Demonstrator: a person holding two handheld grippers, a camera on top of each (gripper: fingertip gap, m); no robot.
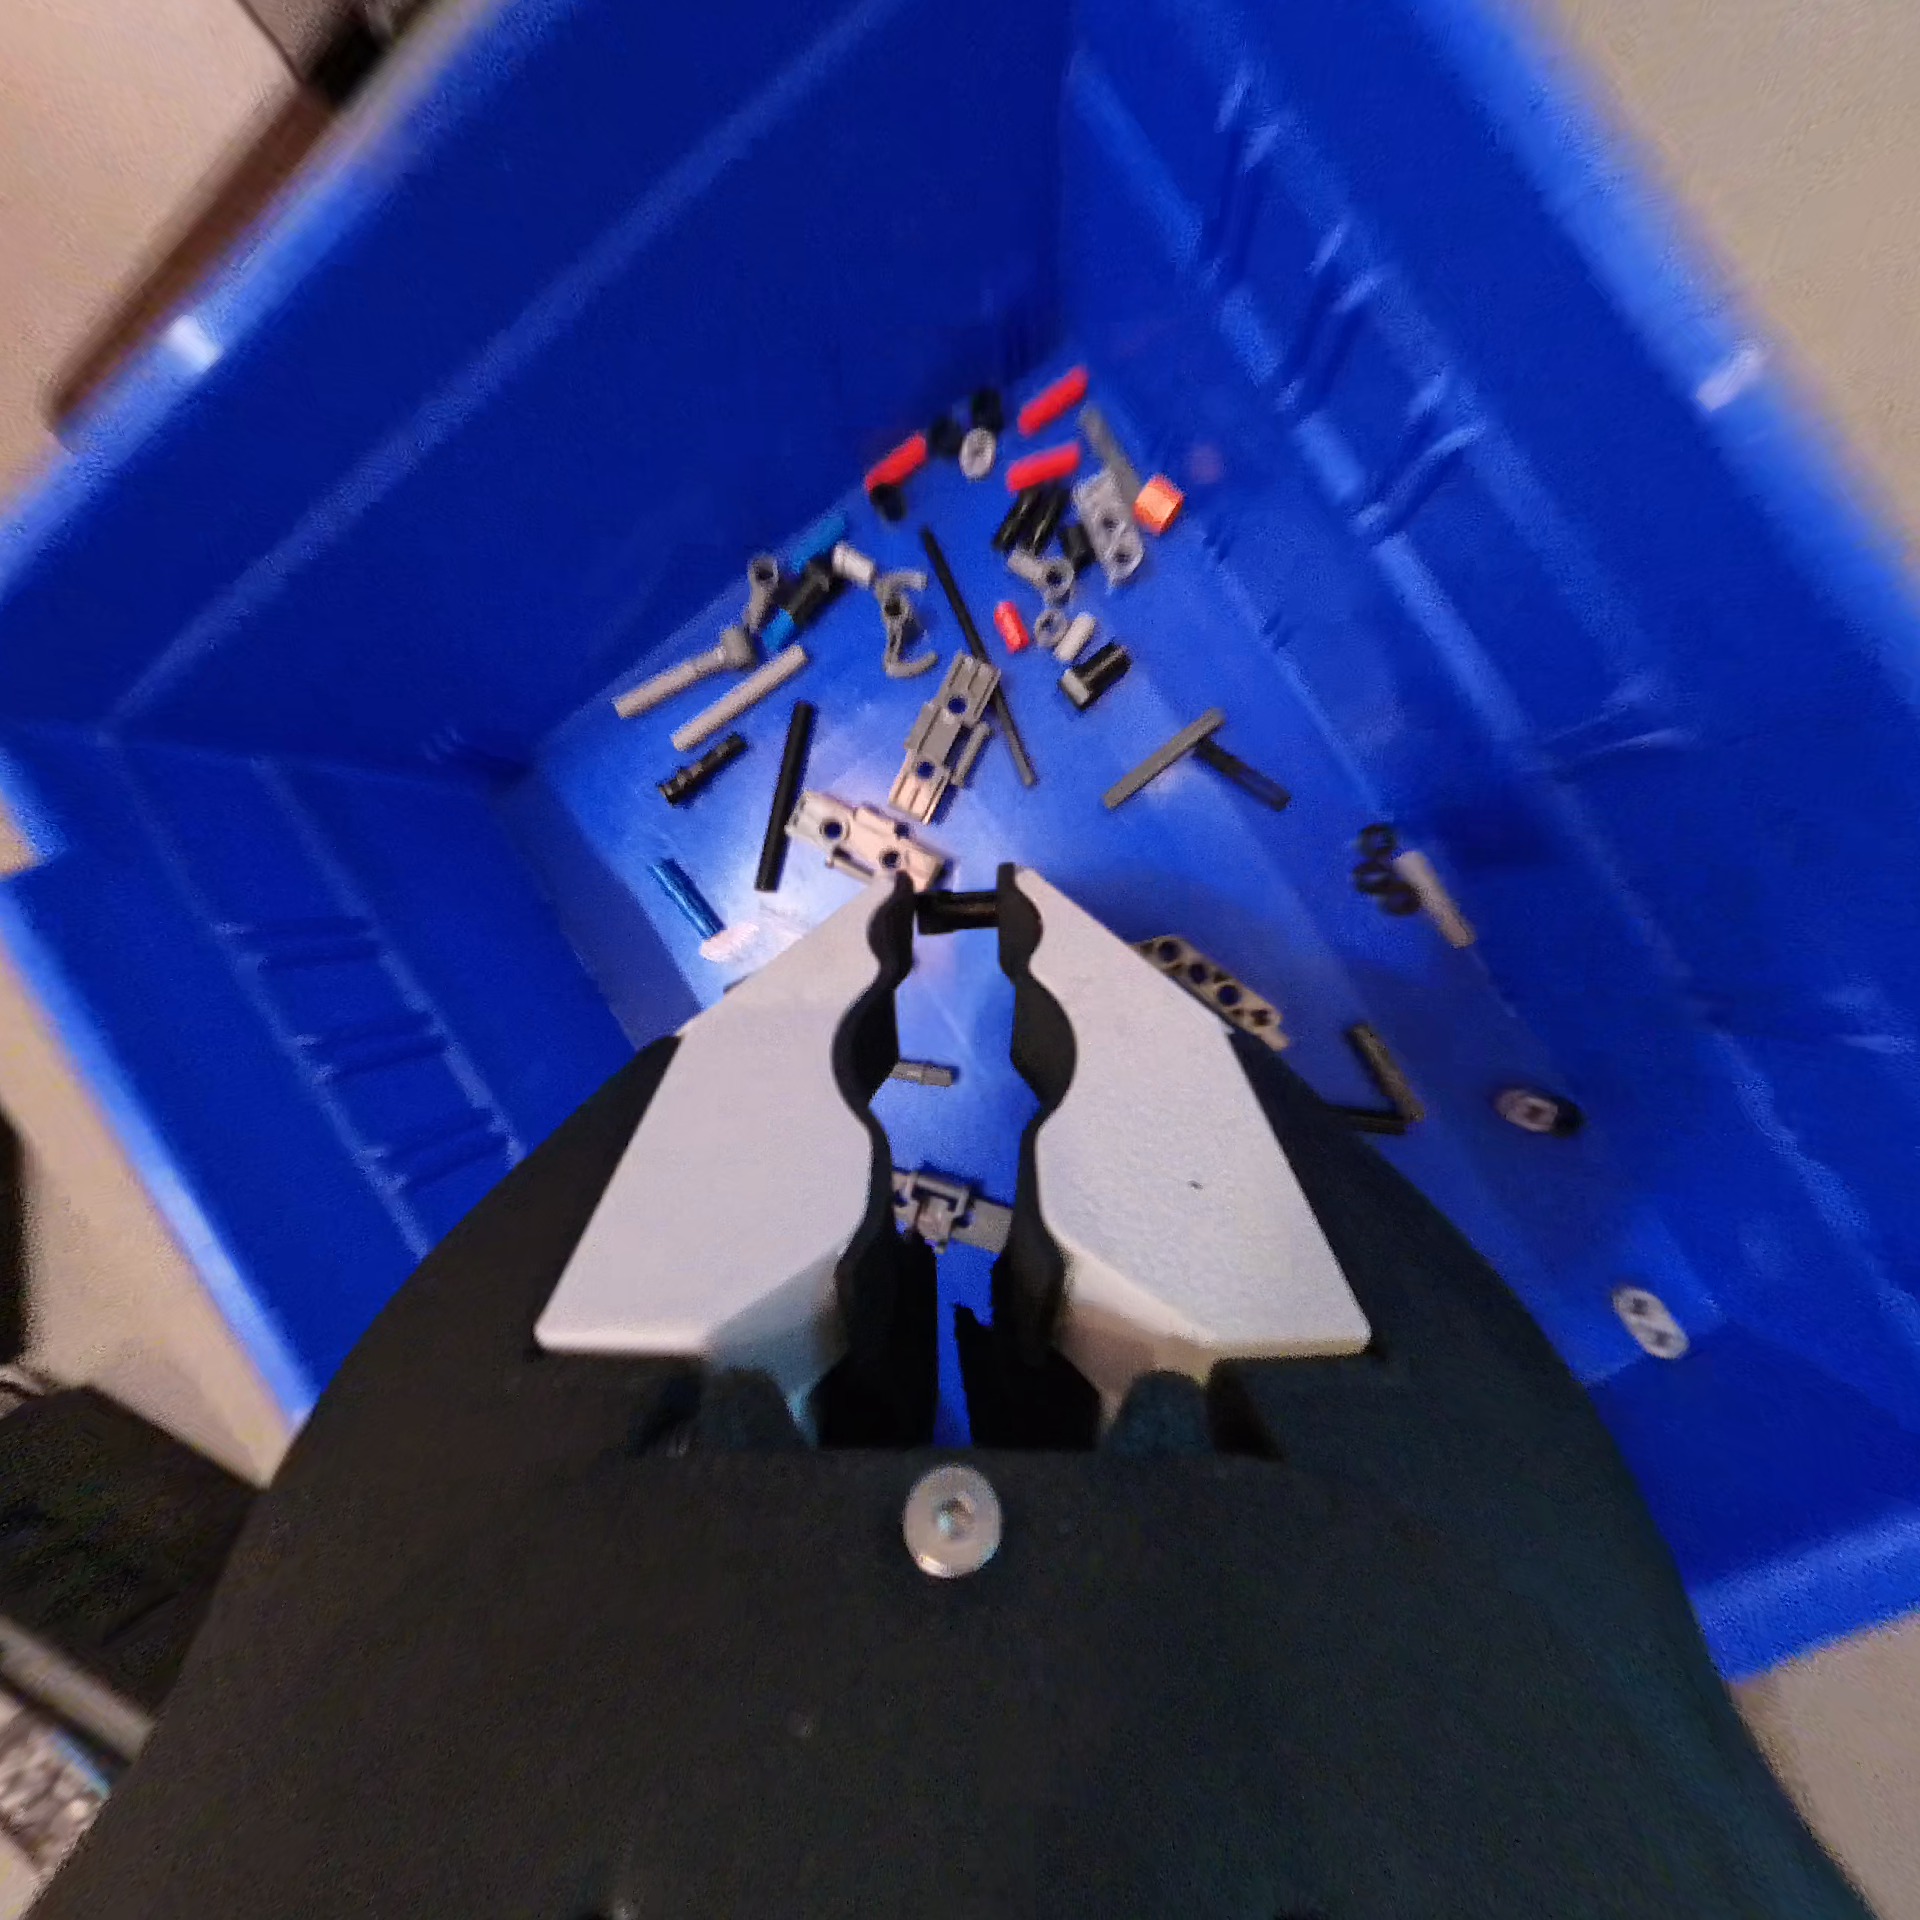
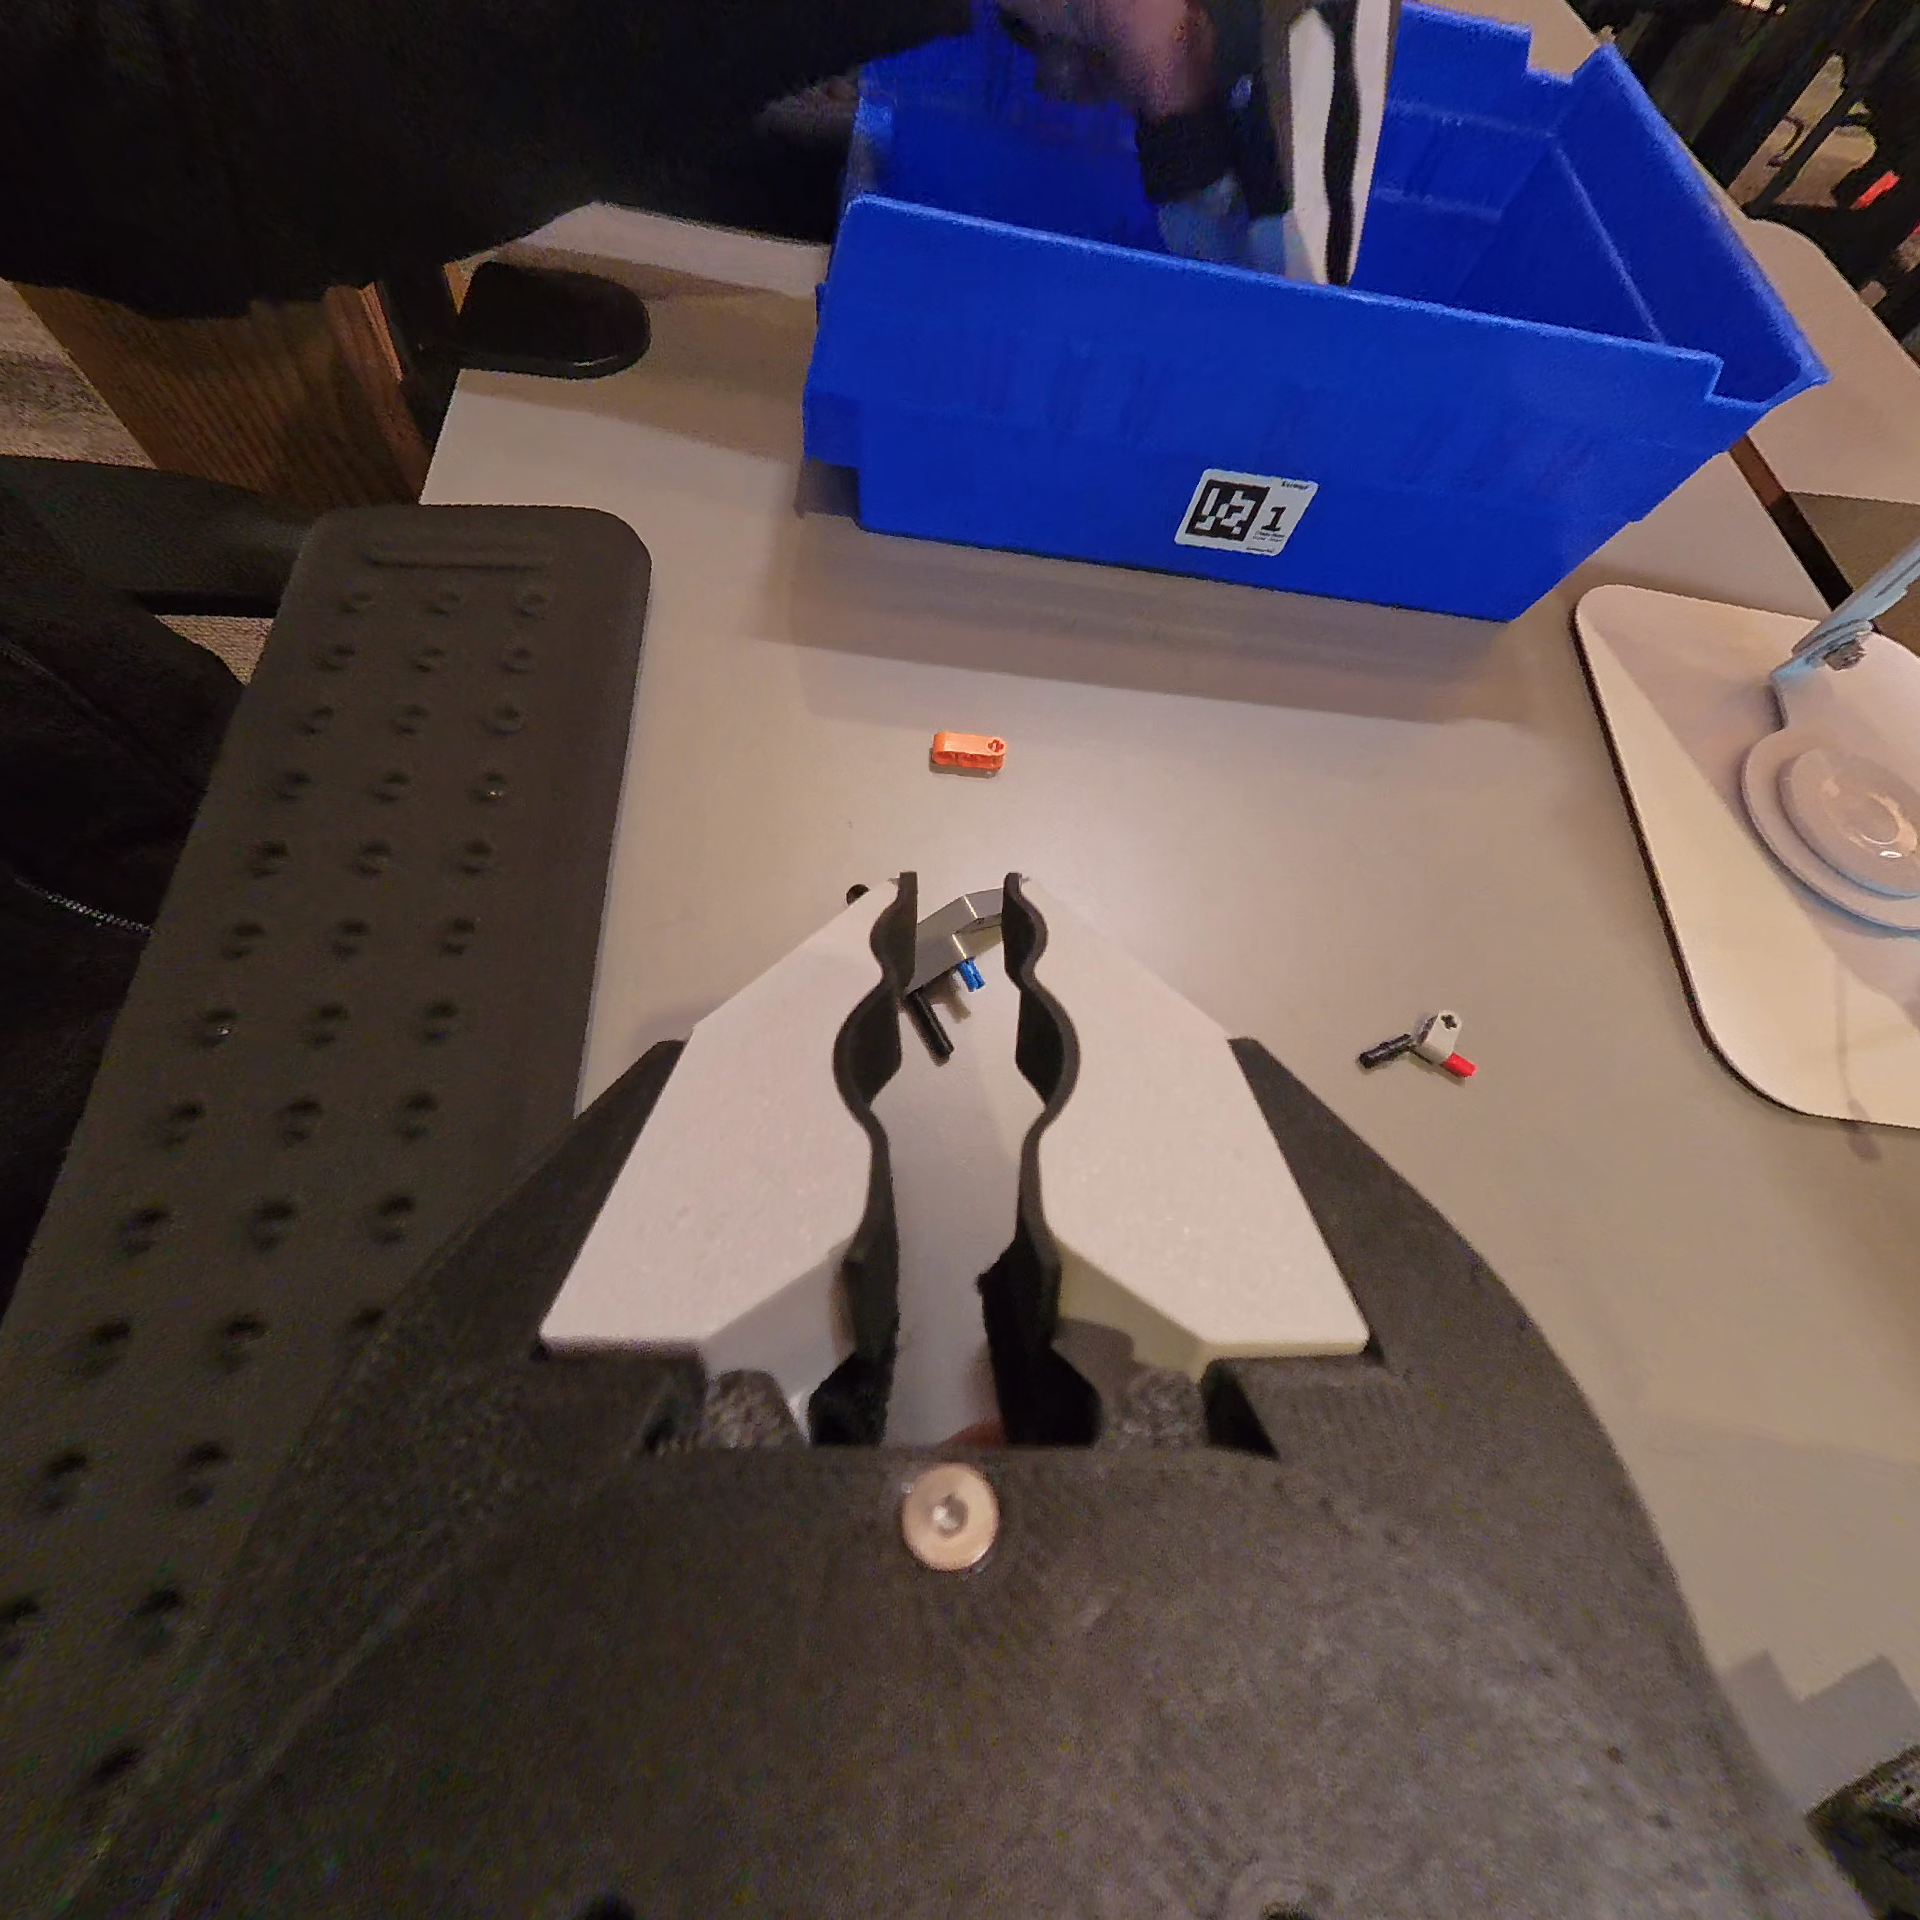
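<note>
Here my left gripper [image 1: 954, 881] reaches deep into the blurred blue bin [image 1: 520, 436], fingertips clamped on a small black piece [image 1: 958, 907] whose shape I can't make out; my right gripper [image 2: 961, 885], above the grey table [image 2: 1195, 831], pinches a grey piece [image 2: 961, 927] with blue and black pins, partly hidden by the fingers; an orange piece [image 2: 968, 751] lies beyond.
</note>
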